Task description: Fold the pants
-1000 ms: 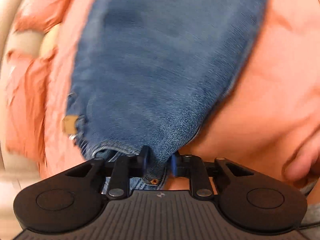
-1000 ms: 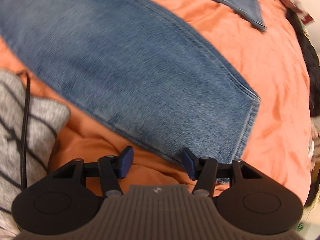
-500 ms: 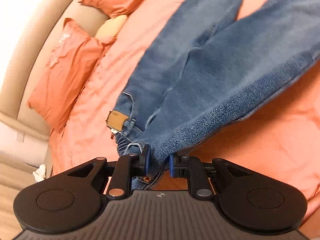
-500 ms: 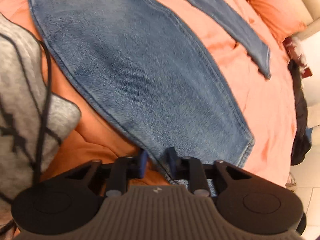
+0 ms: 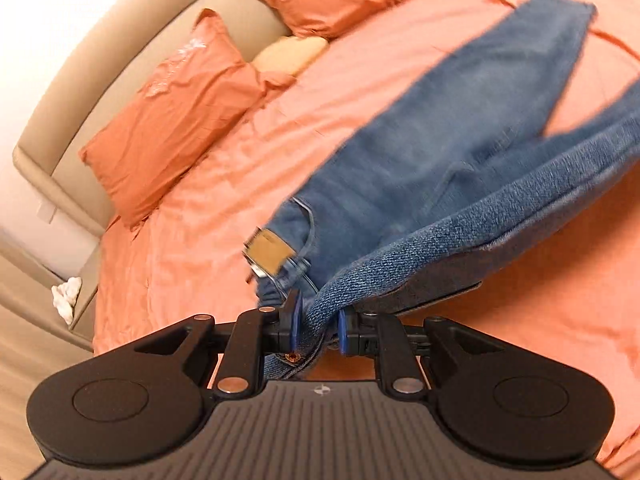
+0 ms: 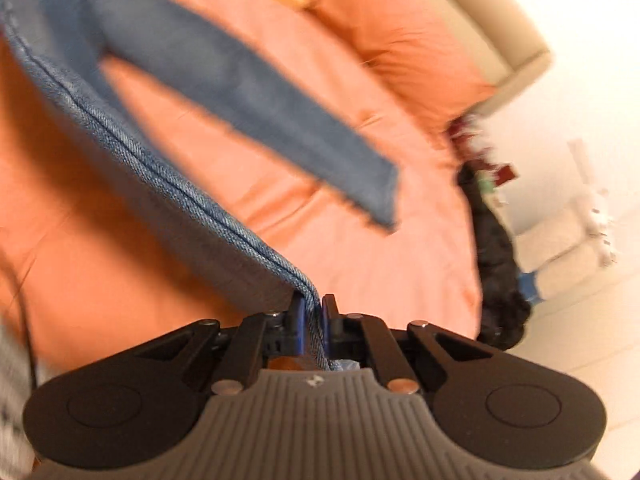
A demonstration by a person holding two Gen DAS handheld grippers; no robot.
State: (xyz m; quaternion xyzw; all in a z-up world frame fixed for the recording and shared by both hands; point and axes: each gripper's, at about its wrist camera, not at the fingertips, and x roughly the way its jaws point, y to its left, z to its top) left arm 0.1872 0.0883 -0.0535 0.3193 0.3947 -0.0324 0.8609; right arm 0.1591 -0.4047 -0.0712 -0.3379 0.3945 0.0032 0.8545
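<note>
Soft, heavy jeans (image 5: pixel 460 168) sag between the left gripper (image 5: pixel 316 326), clamped on the waistband, and the right gripper (image 6: pixel 311 322), just closed on the near leg's hem.

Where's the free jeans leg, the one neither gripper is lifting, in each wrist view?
Left wrist: the free jeans leg lies flat on the orange bedspread, running to the upper right, its hem near the top edge.
Right wrist: the leg runs from upper left down to its hem at right of centre, blurred.
Shared landmark: the beige headboard, upper left in the left view, upper right in the right view.
</note>
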